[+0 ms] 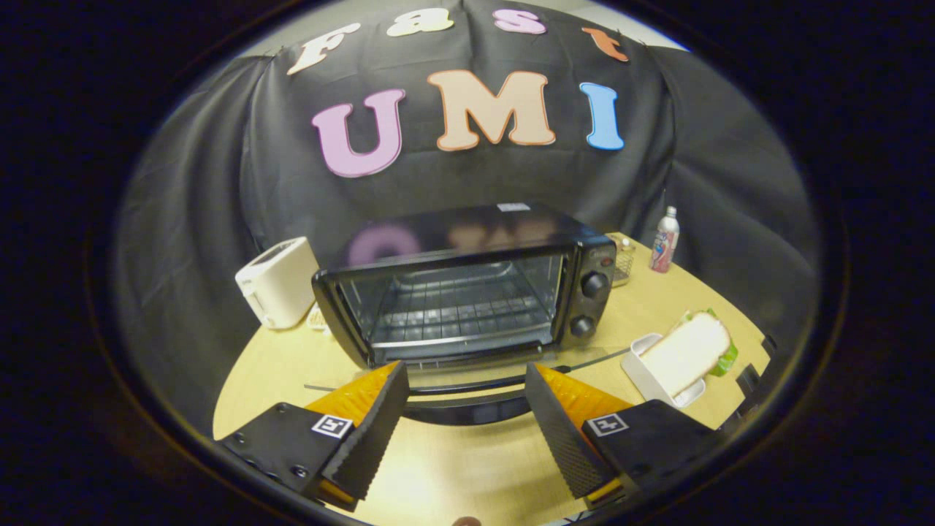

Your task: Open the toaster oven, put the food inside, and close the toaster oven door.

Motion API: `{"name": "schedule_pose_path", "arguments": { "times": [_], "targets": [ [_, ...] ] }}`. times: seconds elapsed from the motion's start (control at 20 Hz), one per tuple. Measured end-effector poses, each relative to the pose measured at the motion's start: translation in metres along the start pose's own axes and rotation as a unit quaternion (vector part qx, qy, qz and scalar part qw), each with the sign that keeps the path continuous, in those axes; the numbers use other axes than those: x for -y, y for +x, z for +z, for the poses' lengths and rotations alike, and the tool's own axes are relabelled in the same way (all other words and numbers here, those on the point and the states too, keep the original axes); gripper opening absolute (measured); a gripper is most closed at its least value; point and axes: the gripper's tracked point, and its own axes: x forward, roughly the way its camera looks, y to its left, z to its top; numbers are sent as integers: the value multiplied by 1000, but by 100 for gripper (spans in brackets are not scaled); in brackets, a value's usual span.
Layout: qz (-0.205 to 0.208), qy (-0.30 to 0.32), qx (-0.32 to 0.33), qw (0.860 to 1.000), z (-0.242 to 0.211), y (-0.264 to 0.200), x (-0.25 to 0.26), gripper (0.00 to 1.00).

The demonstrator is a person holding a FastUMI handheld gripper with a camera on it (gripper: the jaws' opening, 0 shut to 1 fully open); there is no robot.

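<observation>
The toaster oven sat at the centre of the frame on a round wooden table, its glass door folded down flat toward the camera, so the wire rack inside was exposed and ready to take food. The door's dark handle lay in the lower middle, between and just beyond the 2 fingers of the gripper. The fingers stood spread apart with nothing between them, released; that suited a tool that was done with the door and free for the next pick. The sandwich, the food to go in, rested in a white tray at the right of the frame, beside the oven's 2 knobs and well clear of the door, so it could be reached without crossing the opening. A white toaster stood at the left of the oven, and a bottle stood at the upper right near the table's far edge. By my judgement the opening step was finished and fetching the sandwich came next.
</observation>
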Motion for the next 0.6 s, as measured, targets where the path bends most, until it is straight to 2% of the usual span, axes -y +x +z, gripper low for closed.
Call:
{"name": "schedule_pose_path", "arguments": {
  "times": [0.2,0.35,0.6],
  "targets": [
    [-10,-31,-56,998,-47,6,3,99],
    [-12,-30,-82,996,-75,12,2,99],
    [-10,-25,-97,995,-86,25,-5,100]
  ]
}}
